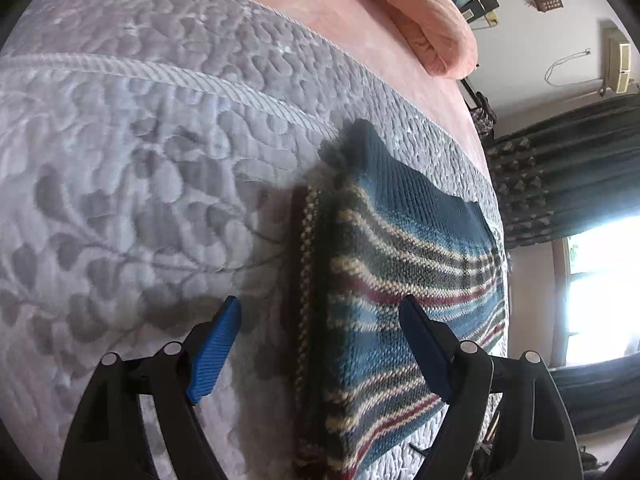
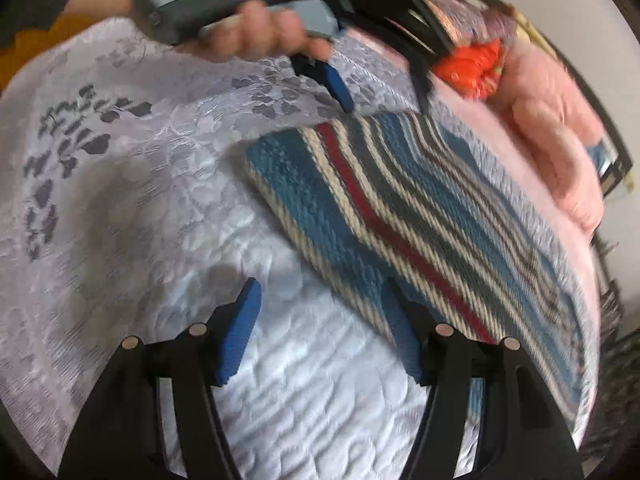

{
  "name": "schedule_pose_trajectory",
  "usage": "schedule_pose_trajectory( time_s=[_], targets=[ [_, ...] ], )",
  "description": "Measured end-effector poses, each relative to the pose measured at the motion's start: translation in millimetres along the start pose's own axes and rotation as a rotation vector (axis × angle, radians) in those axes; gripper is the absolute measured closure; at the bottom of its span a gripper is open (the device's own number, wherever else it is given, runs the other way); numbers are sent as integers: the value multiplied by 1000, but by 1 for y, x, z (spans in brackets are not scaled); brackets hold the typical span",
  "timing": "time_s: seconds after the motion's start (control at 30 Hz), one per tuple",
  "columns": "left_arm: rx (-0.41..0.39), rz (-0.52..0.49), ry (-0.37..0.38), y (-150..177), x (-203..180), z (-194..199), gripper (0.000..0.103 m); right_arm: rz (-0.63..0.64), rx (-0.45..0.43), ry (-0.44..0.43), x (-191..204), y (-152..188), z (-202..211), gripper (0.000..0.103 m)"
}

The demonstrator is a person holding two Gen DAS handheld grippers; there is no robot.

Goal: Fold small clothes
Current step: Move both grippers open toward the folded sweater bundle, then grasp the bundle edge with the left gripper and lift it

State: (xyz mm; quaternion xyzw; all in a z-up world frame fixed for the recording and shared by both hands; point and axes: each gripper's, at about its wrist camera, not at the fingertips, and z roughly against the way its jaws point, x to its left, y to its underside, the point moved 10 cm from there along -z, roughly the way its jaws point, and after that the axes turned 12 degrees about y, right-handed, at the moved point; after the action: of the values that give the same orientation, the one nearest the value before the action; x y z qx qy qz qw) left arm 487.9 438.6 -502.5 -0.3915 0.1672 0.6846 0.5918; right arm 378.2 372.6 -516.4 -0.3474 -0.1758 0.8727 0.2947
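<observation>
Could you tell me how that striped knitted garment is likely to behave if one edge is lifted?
The blue, cream and red striped knitted garment would probably droop rather than hold its shape, since its near edge already sags in soft layers. It looks thick-knit, so likely grippy, and may drag on the grey quilted bedspread.

Bed covered by pale lavender-grey quilted leaf-embossed bedspread point(image 1: 132, 168). Directly on it: folded blue knit garment with cream and red stripes point(image 1: 400, 264). Peach-pink rumpled blanket point(image 1: 424, 16) at far edge.

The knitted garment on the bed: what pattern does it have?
Knitted garment: blue with cream, dark and red stripes, clearest in the right wrist view.
</observation>
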Motion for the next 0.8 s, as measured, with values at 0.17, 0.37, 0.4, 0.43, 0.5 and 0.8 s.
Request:
schedule_pose_trajectory(
  time_s=[0.17,0.37,0.4,0.43,0.5,0.8],
  targets=[
    [16,12,19,-10,-2,-17,22,57,-29,93,9,-20,-21,40],
    [36,13,42,-18,-4,-32,22,58,-71,185,10,-42,-30,40],
    [33,18,50,-19,-4,-33,22,55,-71,193,11,-44,-32,40],
    [29,25,62,-20,-6,-34,22,46,-73,200,10,-47,-34,40],
    [44,17,95,-19,-13,-37,23,21,-80,211,7,-51,-37,43],
    [50,24,25,-28,-4,-46,57,-68,-86,185,-2,-52,-36,72]
  ],
)
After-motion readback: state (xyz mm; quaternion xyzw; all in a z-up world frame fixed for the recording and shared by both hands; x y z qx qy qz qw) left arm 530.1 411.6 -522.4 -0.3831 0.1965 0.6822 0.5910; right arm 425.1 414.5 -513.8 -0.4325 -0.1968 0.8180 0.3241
